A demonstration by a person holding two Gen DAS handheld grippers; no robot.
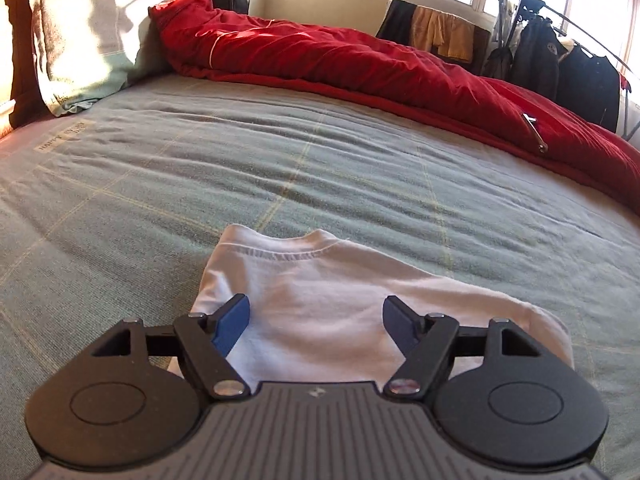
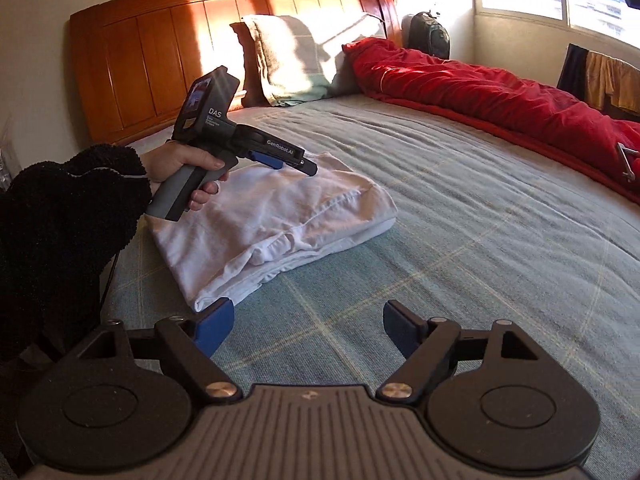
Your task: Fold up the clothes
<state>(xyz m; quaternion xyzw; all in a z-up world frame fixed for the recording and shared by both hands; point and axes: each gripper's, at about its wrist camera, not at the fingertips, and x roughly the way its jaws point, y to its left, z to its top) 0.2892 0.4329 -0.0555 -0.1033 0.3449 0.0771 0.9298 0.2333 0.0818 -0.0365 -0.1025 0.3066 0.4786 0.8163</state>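
Note:
A white T-shirt (image 2: 280, 208) lies folded into a thick rectangle on the green checked bed sheet (image 2: 460, 220). In the left wrist view the white T-shirt (image 1: 316, 272) fills the space under my left gripper (image 1: 316, 320), its collar seam pointing away from me. My left gripper's jaws are open, with the cloth below them and nothing pinched. From the right wrist view, a hand in a black fleece sleeve (image 2: 68, 216) holds the left gripper (image 2: 290, 164) over the shirt's far end. My right gripper (image 2: 308, 324) stands open over bare sheet, just in front of the shirt's near corner.
A red duvet (image 1: 360, 64) is bunched along the far side of the bed. A pillow (image 2: 308, 60) leans on the wooden headboard (image 2: 160, 52). A dark backpack (image 2: 432, 34) sits in the corner. Hanging clothes on a rack (image 1: 560, 60) stand by the window.

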